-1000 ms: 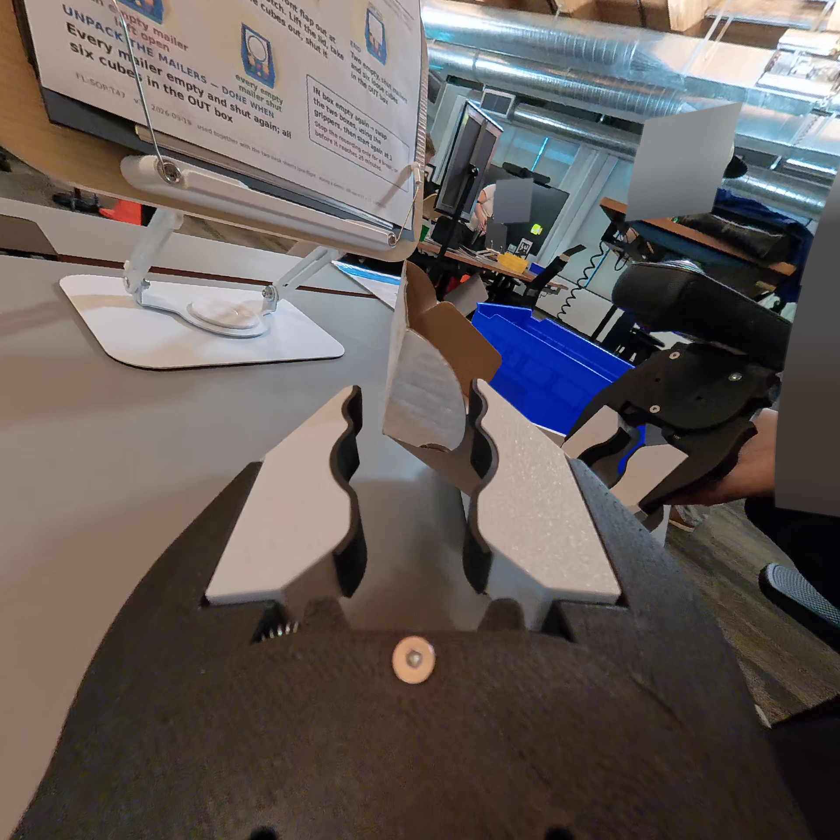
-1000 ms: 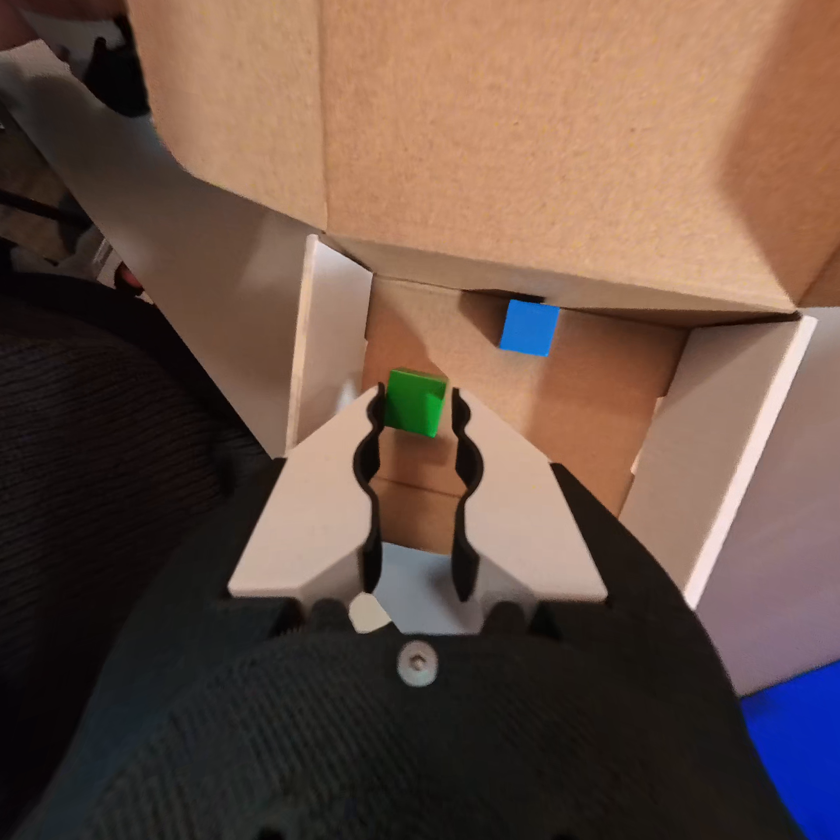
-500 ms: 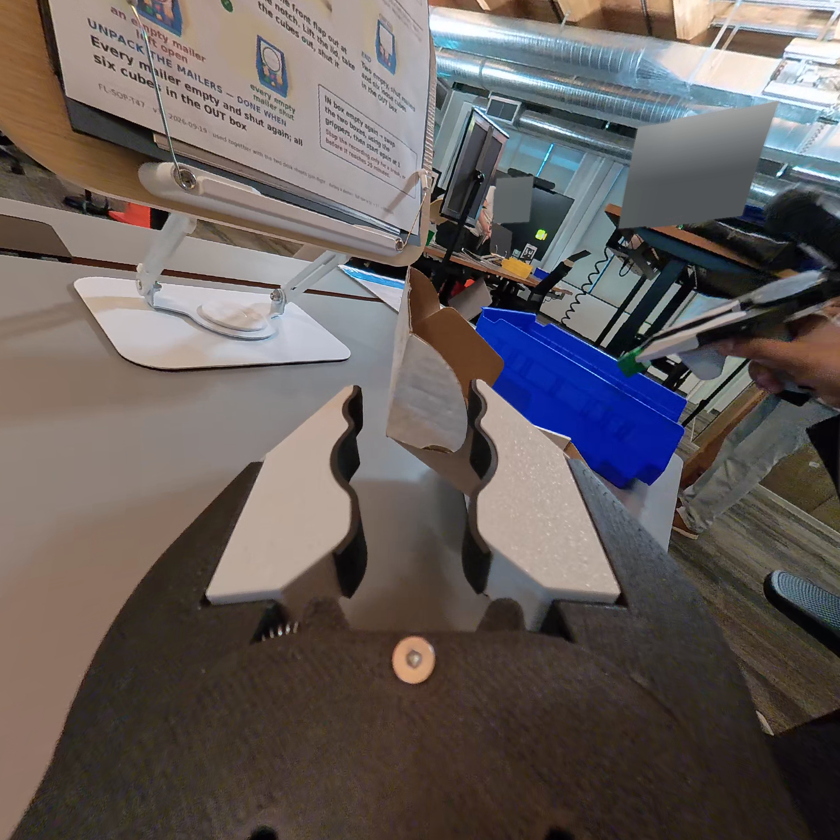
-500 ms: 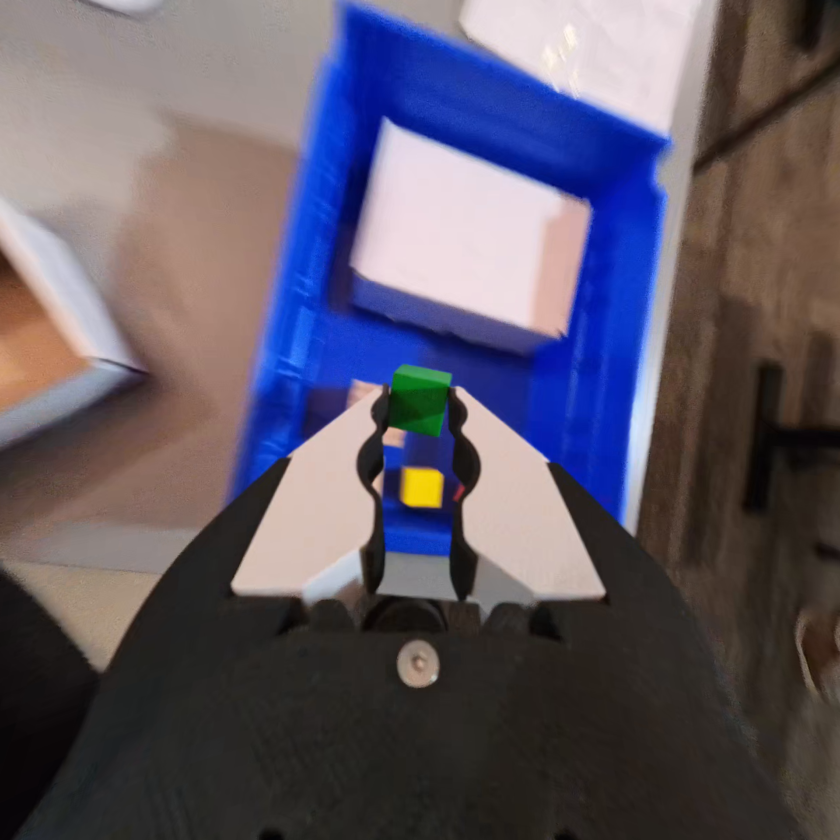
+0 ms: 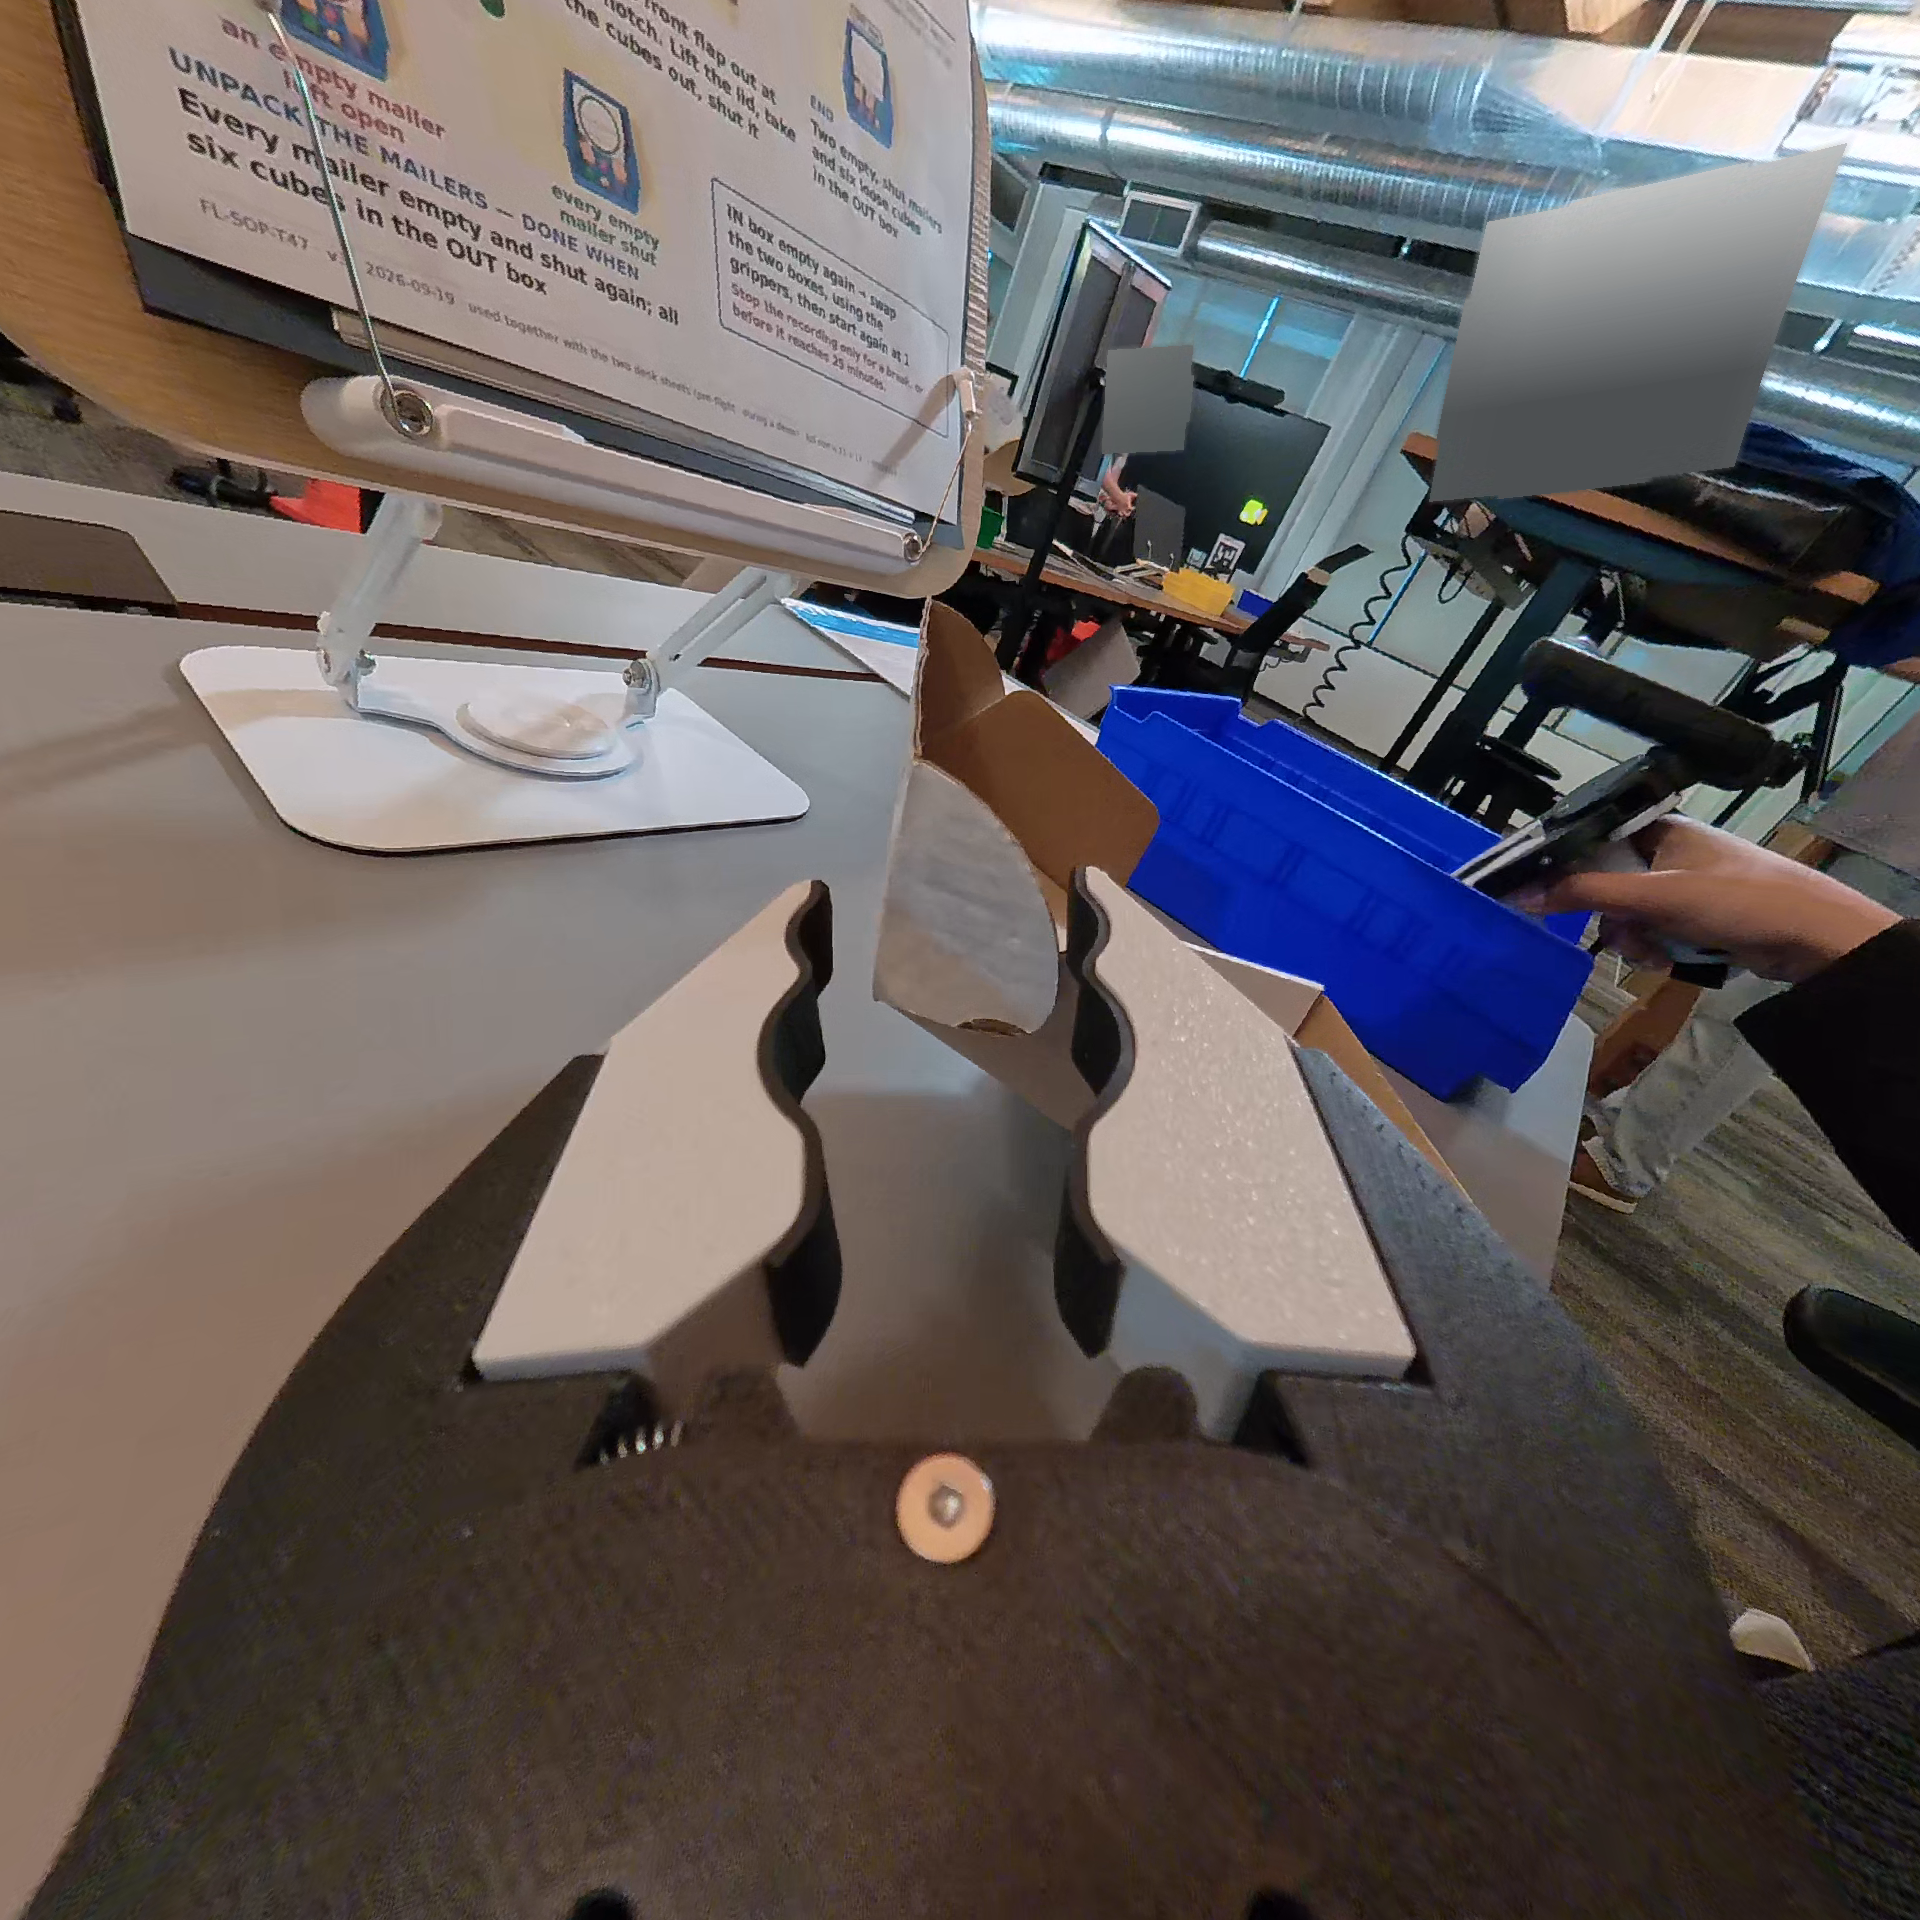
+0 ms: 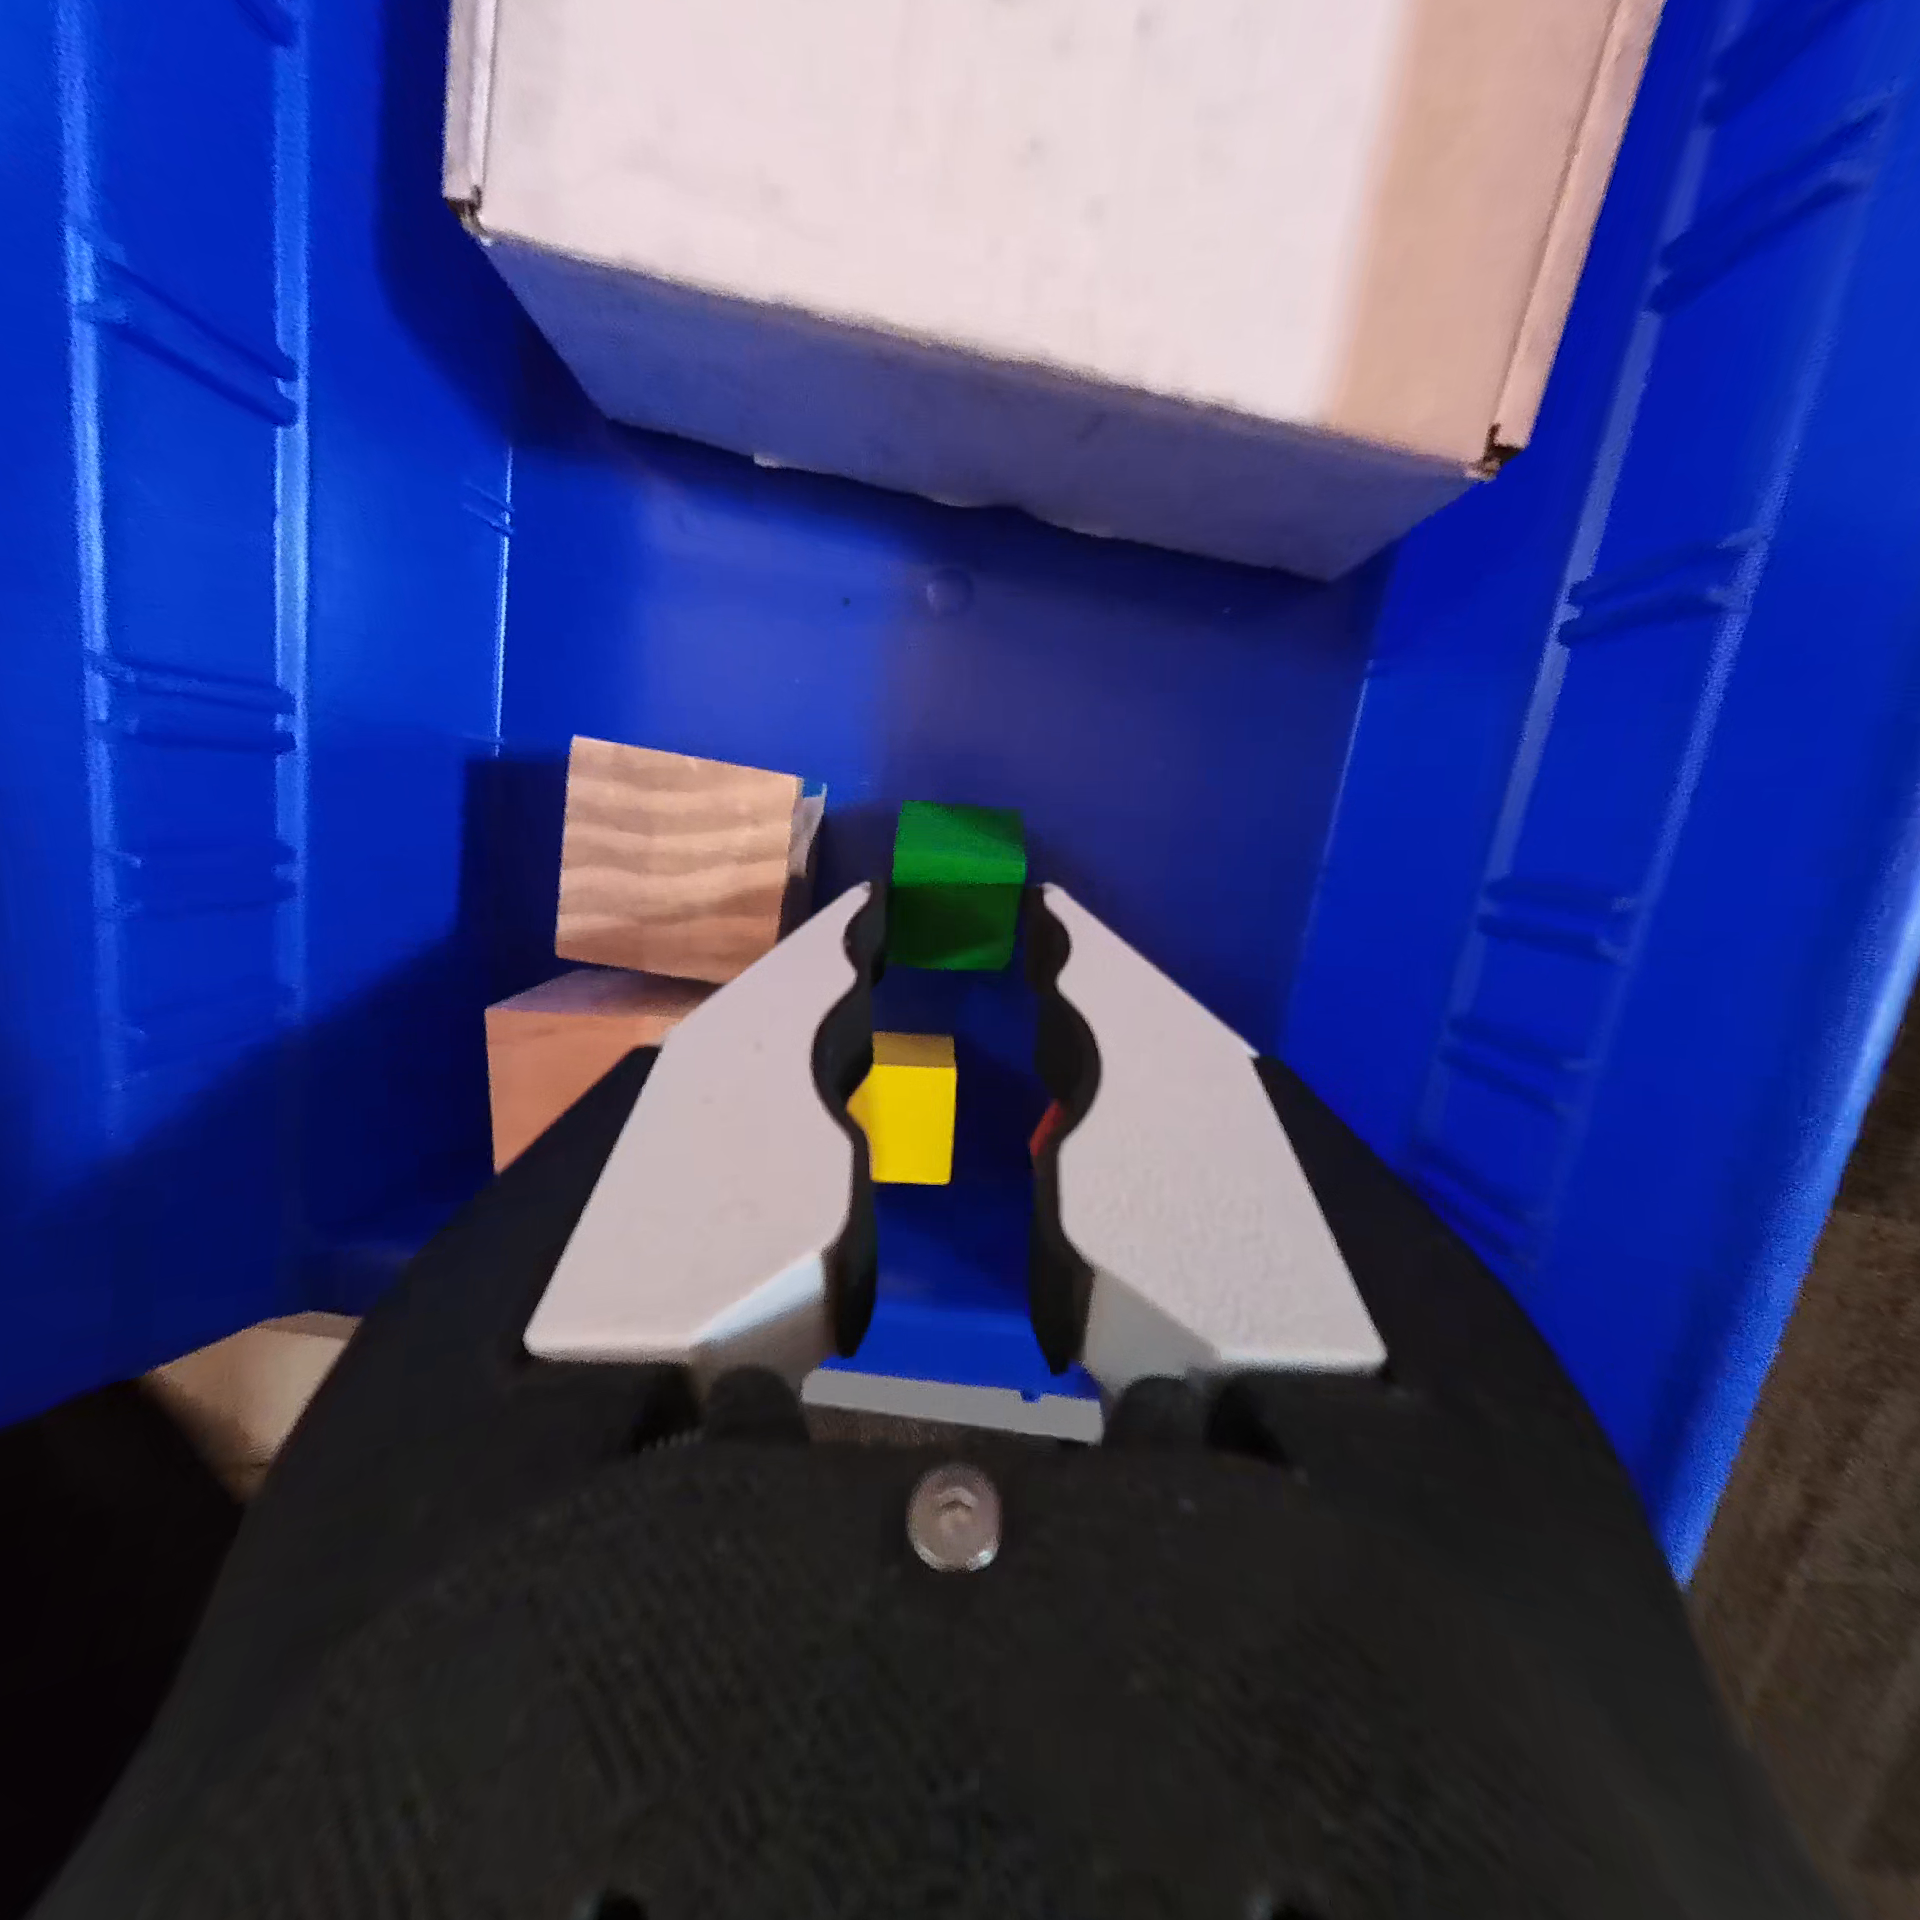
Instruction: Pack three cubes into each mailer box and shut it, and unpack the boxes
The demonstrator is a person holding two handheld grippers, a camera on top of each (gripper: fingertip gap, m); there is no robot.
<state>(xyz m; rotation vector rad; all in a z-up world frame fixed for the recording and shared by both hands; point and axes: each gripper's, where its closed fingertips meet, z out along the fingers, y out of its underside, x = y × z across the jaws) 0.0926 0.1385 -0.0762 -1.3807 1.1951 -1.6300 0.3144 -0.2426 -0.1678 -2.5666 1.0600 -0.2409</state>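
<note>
My right gripper [image 6: 951, 904] clamped on green cube [image 6: 954, 885], held over floor of blue bin [image 6: 187, 727]. Below in bin: yellow cube [image 6: 906, 1108], two wooden cubes [image 6: 675, 857], shut white mailer box [image 6: 997, 249] at far end. My left gripper [image 5: 948, 940] jaws apart, open mailer box flap [image 5: 961, 914] between fingertips, over grey table [image 5: 260, 987]

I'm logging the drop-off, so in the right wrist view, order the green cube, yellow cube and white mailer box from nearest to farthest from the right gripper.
1. green cube, held between the right gripper's tips.
2. yellow cube, on the blue bin floor below.
3. white mailer box, at the bin's far end.
</note>
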